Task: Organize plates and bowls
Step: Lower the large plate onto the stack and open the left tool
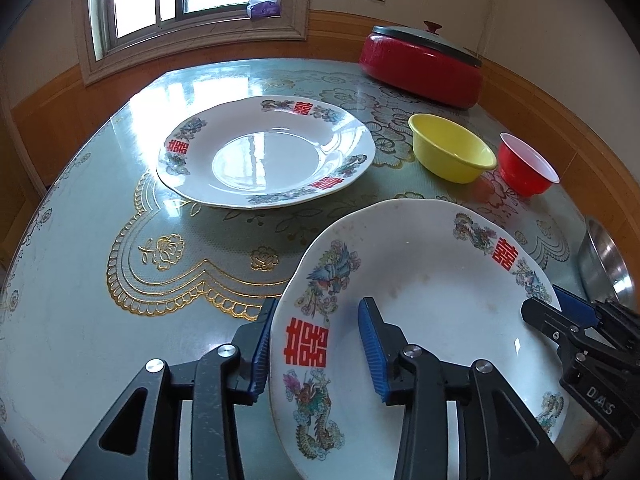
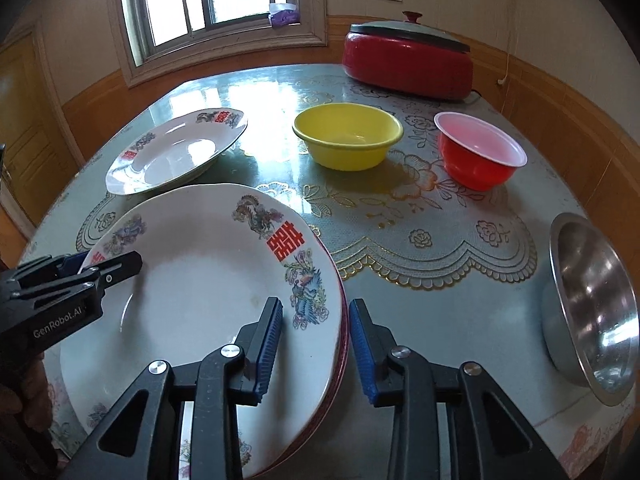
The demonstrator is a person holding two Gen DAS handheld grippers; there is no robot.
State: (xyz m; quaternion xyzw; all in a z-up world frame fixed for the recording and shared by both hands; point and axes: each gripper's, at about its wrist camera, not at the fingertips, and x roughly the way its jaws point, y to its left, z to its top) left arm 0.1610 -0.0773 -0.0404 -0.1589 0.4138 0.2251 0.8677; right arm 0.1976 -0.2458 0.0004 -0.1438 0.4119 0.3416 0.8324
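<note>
A white dragon-and-phoenix plate [image 1: 432,300] [image 2: 208,292] lies near the table's front, on top of other plates whose edges show under it in the right wrist view. My left gripper [image 1: 316,344] straddles its left rim, jaws open around it. My right gripper [image 2: 316,344] straddles its right rim, also open around it. Each gripper shows in the other's view, the right one [image 1: 560,312] and the left one [image 2: 104,264]. A second white plate [image 1: 266,152] [image 2: 176,152] lies farther back. A yellow bowl [image 1: 452,148] [image 2: 347,136] and a red bowl [image 1: 526,164] [image 2: 478,156] stand at the right.
A steel bowl [image 2: 592,312] [image 1: 608,264] lies tilted at the right table edge. A red lidded electric pot [image 1: 424,64] [image 2: 408,60] stands at the back right. The table [image 1: 80,280] has a glossy patterned cover, with a window behind it.
</note>
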